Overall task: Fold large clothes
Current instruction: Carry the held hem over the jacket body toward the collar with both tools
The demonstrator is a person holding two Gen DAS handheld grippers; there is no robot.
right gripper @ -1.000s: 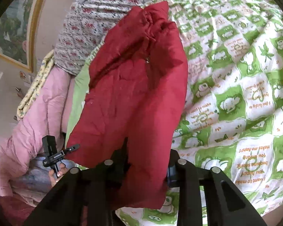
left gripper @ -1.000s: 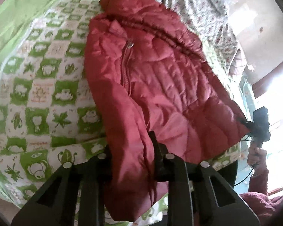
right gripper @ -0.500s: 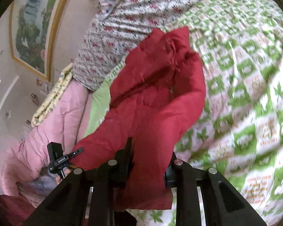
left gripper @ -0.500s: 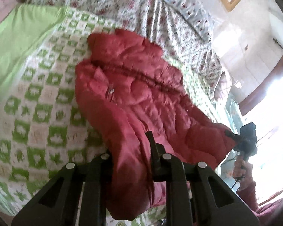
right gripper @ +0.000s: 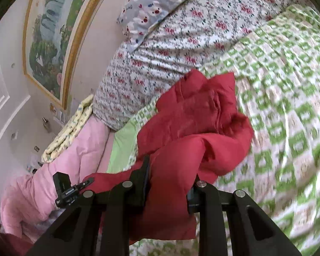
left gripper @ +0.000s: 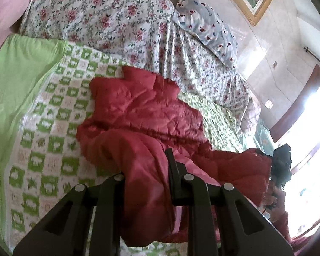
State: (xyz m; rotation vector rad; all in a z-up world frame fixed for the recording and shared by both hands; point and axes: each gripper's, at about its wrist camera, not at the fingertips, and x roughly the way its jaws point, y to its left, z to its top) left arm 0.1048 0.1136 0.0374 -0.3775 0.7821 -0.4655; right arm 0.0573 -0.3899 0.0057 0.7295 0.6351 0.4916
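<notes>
Both claws have lifted the jacket (left gripper: 147, 115) hem off the bed (left gripper: 42, 128); left claw (left gripper: 147, 183) and right claw (right gripper: 170, 183) pinch it. Carry both corners evenly toward the far collar.

we see the puffer jacket (left gripper: 143, 115) lying on the checked blanket (left gripper: 51, 128) across the bed, its collar end toward the floral duvet (left gripper: 108, 15) behind it. near hem is bunched between the left gripper (left gripper: 147, 175) fingers and, further along, in the right gripper (right gripper: 170, 181). the pillow (left gripper: 207, 27) sits behind the duvet, against the wall under the framed painting (right gripper: 51, 40). a plain sheet (left gripper: 15, 81) lies left of the blanket; beyond it, a quilt (right gripper: 59, 160) with a folded cloth (right gripper: 68, 132) on top.
</notes>
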